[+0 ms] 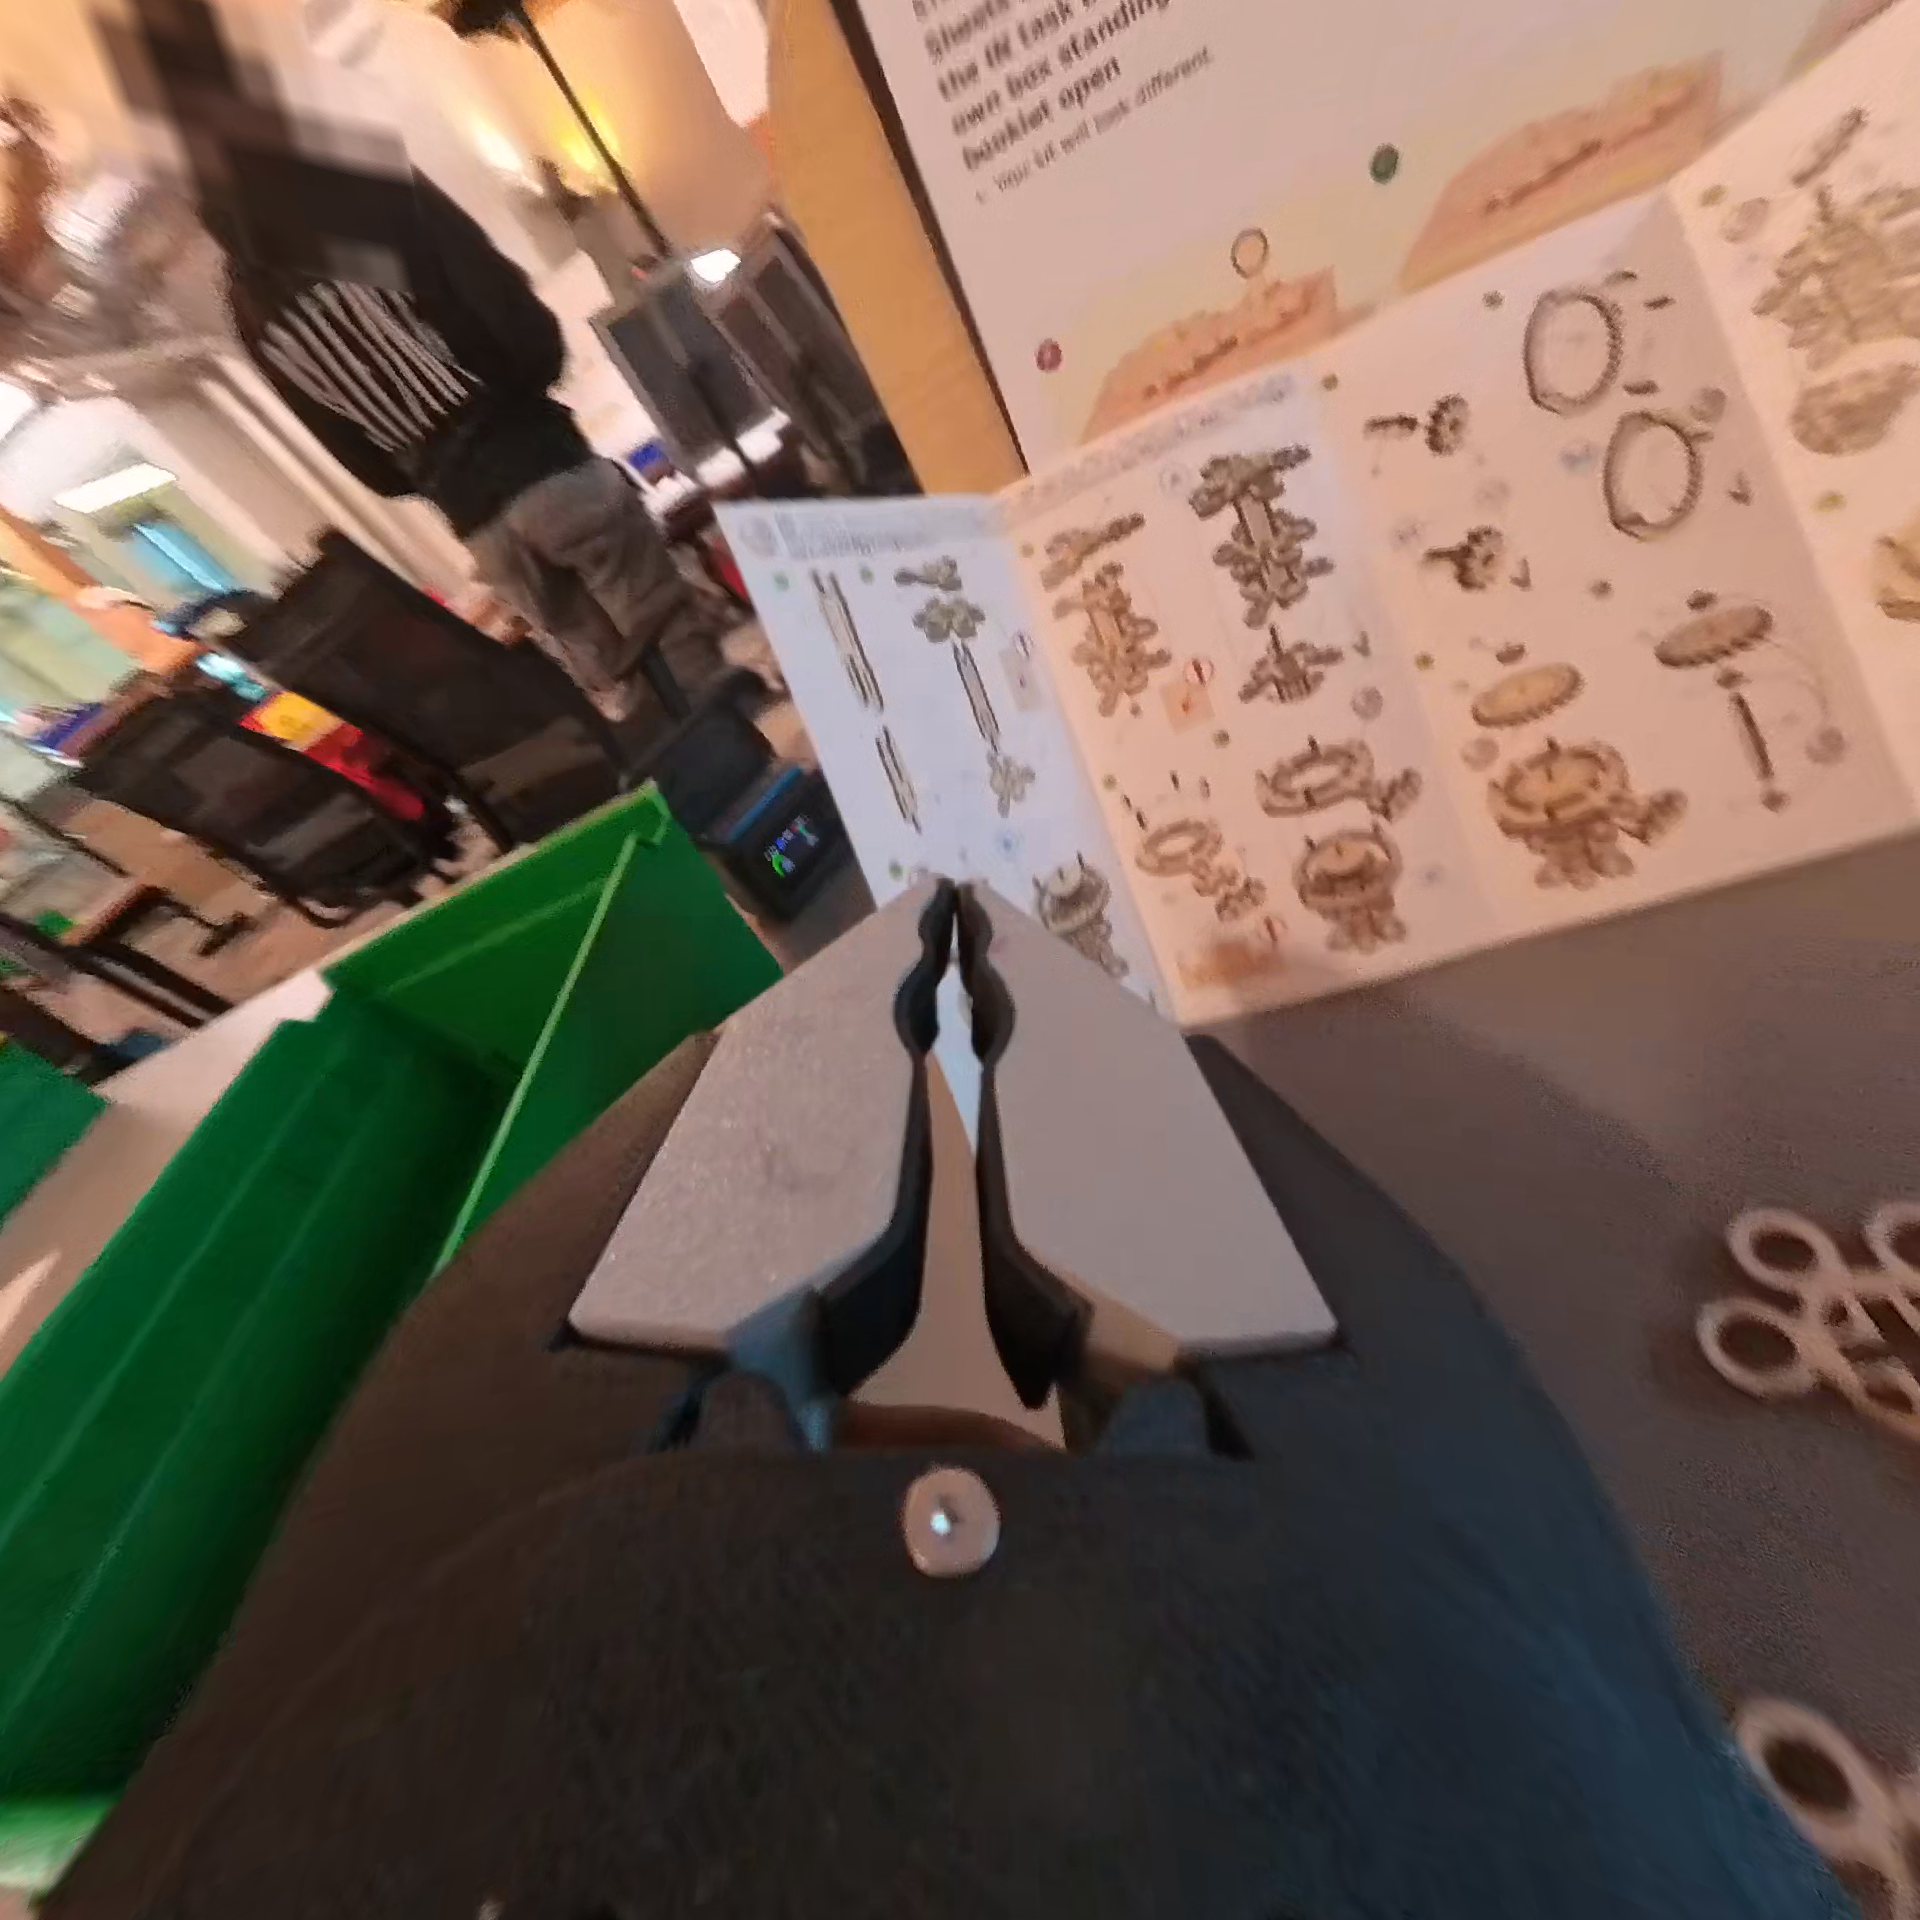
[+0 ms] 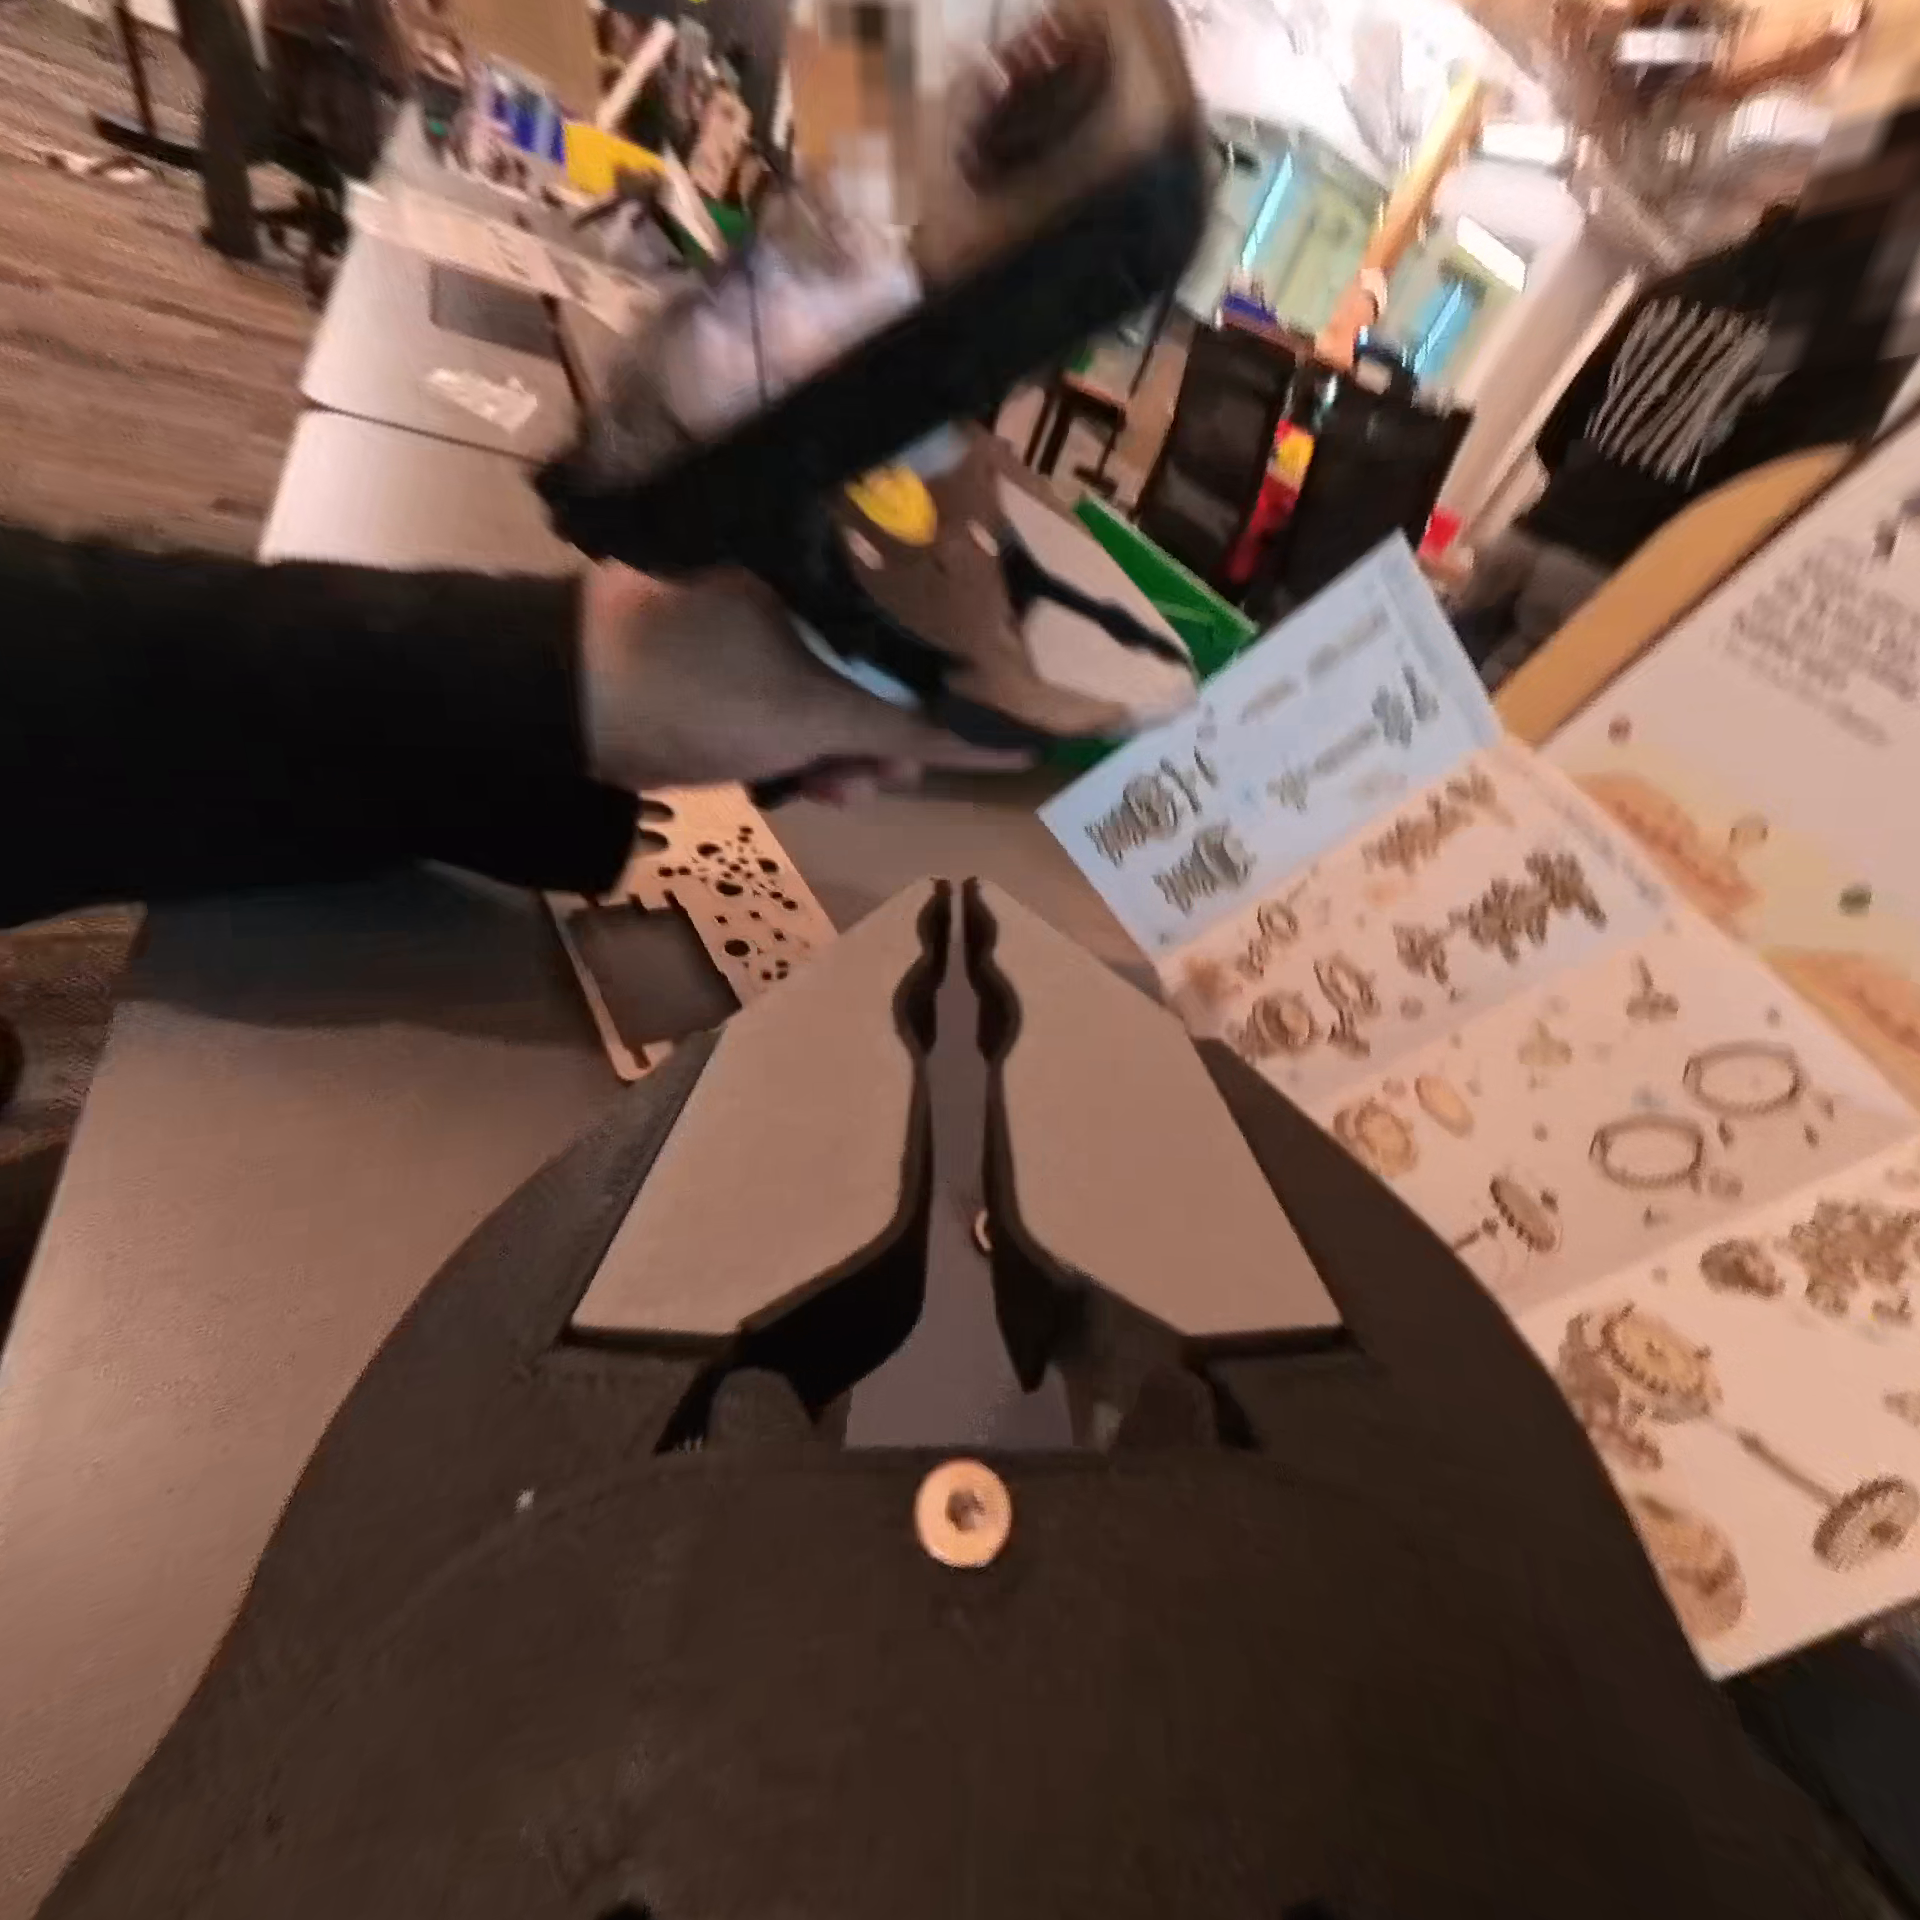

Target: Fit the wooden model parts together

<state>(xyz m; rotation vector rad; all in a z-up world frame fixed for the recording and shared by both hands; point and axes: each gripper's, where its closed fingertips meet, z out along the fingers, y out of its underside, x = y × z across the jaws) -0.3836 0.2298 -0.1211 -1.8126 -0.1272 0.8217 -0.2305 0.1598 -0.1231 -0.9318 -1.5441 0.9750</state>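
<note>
Barely begun, by the look; left tool (image 1: 956, 896) and right tool (image 2: 957, 891) both clenched on nothing; loose ring-shaped wooden parts (image 1: 1829, 1320) on desk (image 1: 1558, 1091); punched wooden sheet (image 2: 717, 883) unassembled.

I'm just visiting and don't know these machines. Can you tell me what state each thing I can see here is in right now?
Left gripper: shut, holding nothing.
Right gripper: shut, holding nothing.
Instruction booklet: unfolded, standing upright on the table.
Green box: open at the top.
Wooden ring parts: lying loose on the table, untouched.
Wooden parts sheet: lying flat, many pieces already punched out.
</note>
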